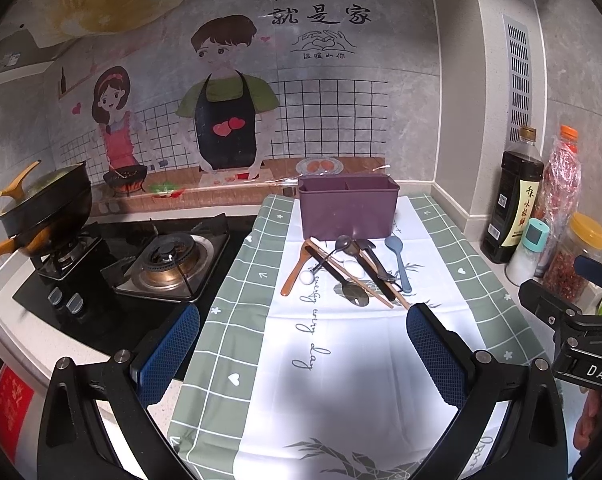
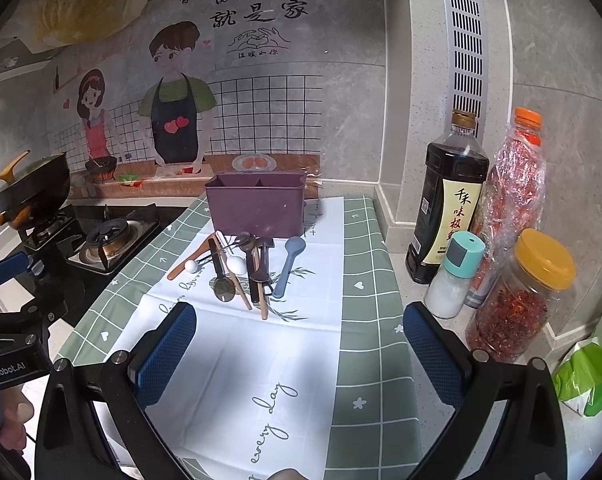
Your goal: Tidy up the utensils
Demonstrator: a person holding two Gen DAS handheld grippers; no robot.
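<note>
Utensil pile (image 1: 349, 270) before purple caddy (image 1: 348, 210) on checked cloth (image 1: 237, 320), beyond wide-spread left hand-held gripper (image 1: 303, 350).

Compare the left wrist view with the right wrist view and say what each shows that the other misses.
Only the left wrist view shows the stove knobs, the red label at the counter's near left edge, and the right gripper from the side.

Only the right wrist view shows the whole green bag and the left gripper from the side.

Both show the purple holder, the utensil pile lying in front of it on the cloth, the burner, the pan, and the bottles and jars at right.
</note>
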